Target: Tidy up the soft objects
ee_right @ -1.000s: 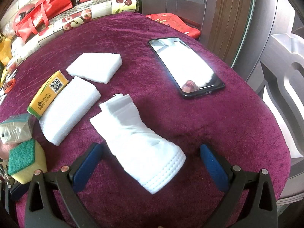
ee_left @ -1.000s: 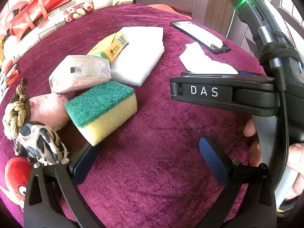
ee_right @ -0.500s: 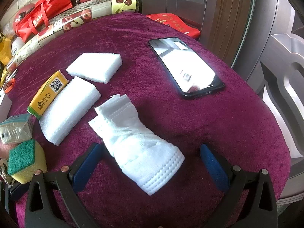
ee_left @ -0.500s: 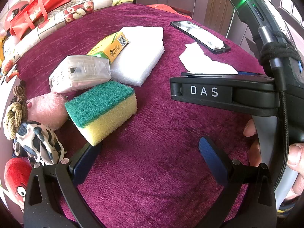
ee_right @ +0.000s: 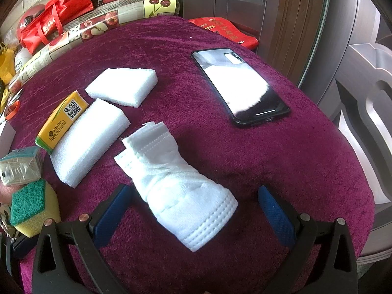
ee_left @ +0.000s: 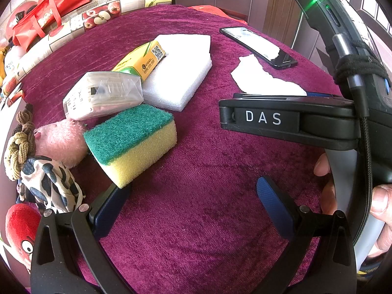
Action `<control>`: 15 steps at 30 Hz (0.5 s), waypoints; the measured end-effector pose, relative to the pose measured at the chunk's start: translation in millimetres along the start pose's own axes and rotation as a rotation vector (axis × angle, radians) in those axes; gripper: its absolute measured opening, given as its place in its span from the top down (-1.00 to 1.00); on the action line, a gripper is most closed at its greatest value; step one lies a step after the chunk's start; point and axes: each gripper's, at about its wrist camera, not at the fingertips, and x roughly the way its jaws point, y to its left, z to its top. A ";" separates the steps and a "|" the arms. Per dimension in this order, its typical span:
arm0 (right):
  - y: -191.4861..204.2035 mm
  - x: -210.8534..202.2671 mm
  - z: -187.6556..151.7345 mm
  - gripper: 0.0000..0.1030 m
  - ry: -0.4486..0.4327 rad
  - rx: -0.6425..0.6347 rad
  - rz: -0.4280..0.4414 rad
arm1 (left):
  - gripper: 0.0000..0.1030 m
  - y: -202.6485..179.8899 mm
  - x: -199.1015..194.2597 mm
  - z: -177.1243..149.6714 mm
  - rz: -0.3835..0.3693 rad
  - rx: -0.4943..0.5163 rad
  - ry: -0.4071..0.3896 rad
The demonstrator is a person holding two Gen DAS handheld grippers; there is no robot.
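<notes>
Left wrist alone shows the pink plush [ee_left: 60, 142]; left gripper [ee_left: 191, 205] and right gripper [ee_right: 193, 210] spread wide.

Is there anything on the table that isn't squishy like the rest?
Yes, the phone. It lies flat on the far right of the red cloth, hard and shiny, while the sponge, foam blocks and crumpled tissue are all soft.

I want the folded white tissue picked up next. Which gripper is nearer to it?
Right. The right gripper is open with the folded white tissue between its fingers; the left gripper sits farther back, beside the sponge.
</notes>
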 end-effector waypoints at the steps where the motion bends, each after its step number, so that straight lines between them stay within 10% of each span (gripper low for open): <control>1: 0.3 0.0 0.0 -1.00 0.000 0.000 0.000 | -0.99 0.0 0.0 0.0 0.000 0.000 0.000; 8: 1.7 -0.1 -0.1 -1.00 0.000 0.001 0.000 | -0.99 -1.3 -2.6 -1.8 -0.015 0.006 -0.004; 15: 0.1 -6.3 -6.9 -1.00 -0.007 -0.054 0.030 | -0.99 6.4 -55.9 -29.7 -0.312 -0.014 -0.075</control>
